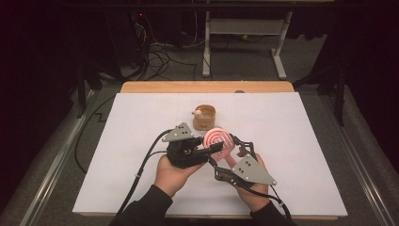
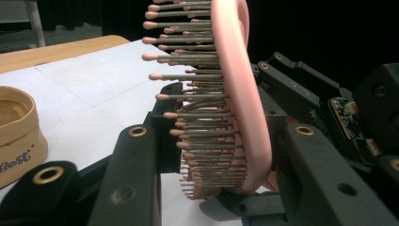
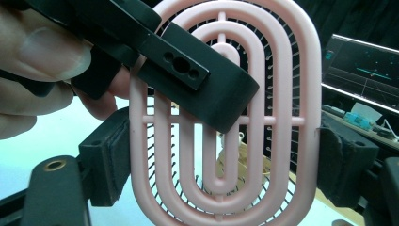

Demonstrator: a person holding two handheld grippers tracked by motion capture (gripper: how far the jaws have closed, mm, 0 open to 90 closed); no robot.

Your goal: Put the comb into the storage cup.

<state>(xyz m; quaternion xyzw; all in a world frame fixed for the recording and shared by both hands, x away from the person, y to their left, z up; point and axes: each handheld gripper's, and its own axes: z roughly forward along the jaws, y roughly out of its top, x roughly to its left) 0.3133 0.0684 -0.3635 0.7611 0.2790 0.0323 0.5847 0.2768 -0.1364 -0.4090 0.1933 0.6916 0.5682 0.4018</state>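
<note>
A pink hairbrush (image 1: 219, 140) is held above the table (image 1: 291, 141), clamped by the left gripper (image 1: 212, 149) across its thickness and by the right gripper (image 1: 234, 149) at its edges. Behind it, something small and pale is seen in a tan container (image 1: 204, 118).

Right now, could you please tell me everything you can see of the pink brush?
The pink brush is an oval head of what looks like plastic, its back made of concentric open rings joined by thin cross ribs. Grey bristles with pink ball tips stand out from one face. It is held above the white table, between the two claws. The right claw clamps its two long edges; the left claw is shut across it, one jaw lying on the ribbed back.
</note>
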